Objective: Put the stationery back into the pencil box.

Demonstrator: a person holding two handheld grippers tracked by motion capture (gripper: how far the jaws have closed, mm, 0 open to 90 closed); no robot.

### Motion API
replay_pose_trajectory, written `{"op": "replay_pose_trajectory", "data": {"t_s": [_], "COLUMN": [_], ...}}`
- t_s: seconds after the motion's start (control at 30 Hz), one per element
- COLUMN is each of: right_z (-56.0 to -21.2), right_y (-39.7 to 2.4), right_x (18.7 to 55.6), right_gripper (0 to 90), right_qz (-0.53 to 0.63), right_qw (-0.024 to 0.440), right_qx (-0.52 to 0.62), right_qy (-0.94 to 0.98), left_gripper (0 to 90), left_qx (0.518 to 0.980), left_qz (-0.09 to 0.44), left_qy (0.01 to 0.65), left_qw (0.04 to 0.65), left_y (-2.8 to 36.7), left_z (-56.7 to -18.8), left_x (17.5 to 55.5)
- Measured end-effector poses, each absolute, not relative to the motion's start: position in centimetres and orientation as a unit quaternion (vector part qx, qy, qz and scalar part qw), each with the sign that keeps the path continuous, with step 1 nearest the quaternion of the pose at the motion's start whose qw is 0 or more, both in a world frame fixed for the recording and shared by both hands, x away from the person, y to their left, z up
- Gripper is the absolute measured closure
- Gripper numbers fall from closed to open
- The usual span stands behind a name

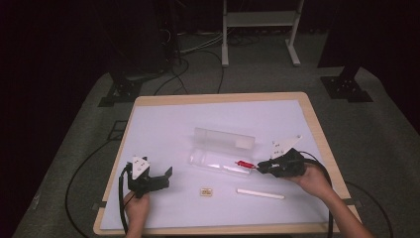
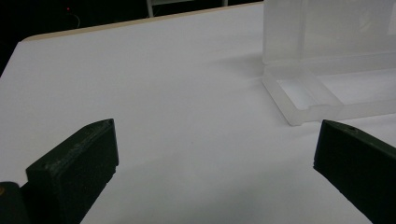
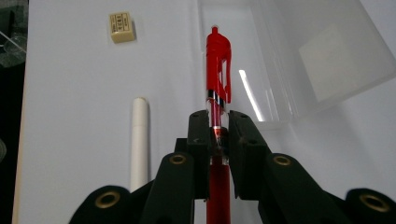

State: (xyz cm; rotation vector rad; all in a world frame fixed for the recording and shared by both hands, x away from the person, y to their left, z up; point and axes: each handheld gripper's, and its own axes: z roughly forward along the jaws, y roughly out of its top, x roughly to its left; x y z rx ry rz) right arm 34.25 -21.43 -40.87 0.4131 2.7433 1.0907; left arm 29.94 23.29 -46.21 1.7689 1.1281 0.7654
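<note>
A red pen (image 3: 217, 88) is clamped between the jaws of my right gripper (image 3: 217, 122), its clip end pointing away over the edge of a clear plastic case. From above, the right gripper (image 1: 259, 167) holds the red pen (image 1: 243, 163) at the right end of the open clear case (image 1: 220, 151), a little above the table. My left gripper (image 1: 167, 174) rests at the table's left front, jaws wide apart with nothing between them. In the left gripper view the case's near end (image 2: 303, 95) lies ahead to the right, beyond the left gripper (image 2: 215, 154).
A white stick-like marker (image 1: 260, 194) lies on the white mat in front of the case, and a small beige eraser (image 1: 206, 191) sits to its left. Both show in the right gripper view, marker (image 3: 139, 140) and eraser (image 3: 122, 27). Table edge (image 1: 218, 229) runs near the hands.
</note>
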Motion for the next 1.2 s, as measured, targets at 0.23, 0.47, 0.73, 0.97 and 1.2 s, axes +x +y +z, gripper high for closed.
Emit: {"op": "replay_pose_trajectory", "data": {"t_s": [0.23,0.47,0.73,0.97,1.2], "right_z": [-40.4,-40.1,-39.8,-39.2,-39.0], "right_y": [-20.4,-19.2,-18.1,-17.3,-16.5], "right_x": [34.9,35.6,36.0,36.4,36.7], "right_gripper": [78.8,78.8,78.8,78.8,78.8], "right_qz": [0.372,0.371,0.365,0.361,0.356], "right_qw": [0.072,0.069,0.066,0.067,0.066], "right_qx": [0.137,0.130,0.127,0.120,0.113], "right_qy": [0.915,0.917,0.920,0.922,0.925], "left_gripper": [0.0,0.0,0.0,0.0,0.0], "left_qx": [0.712,0.712,0.712,0.712,0.712], "left_qz": [0.308,0.309,0.308,0.309,0.308], "left_qy": [0.453,0.453,0.452,0.452,0.452], "left_qw": [0.439,0.438,0.439,0.440,0.440], "left_y": [23.3,23.3,23.3,23.2,23.3], "left_z": [-46.2,-46.2,-46.2,-46.2,-46.2], "left_x": [29.9,29.9,29.9,29.9,29.9]}}
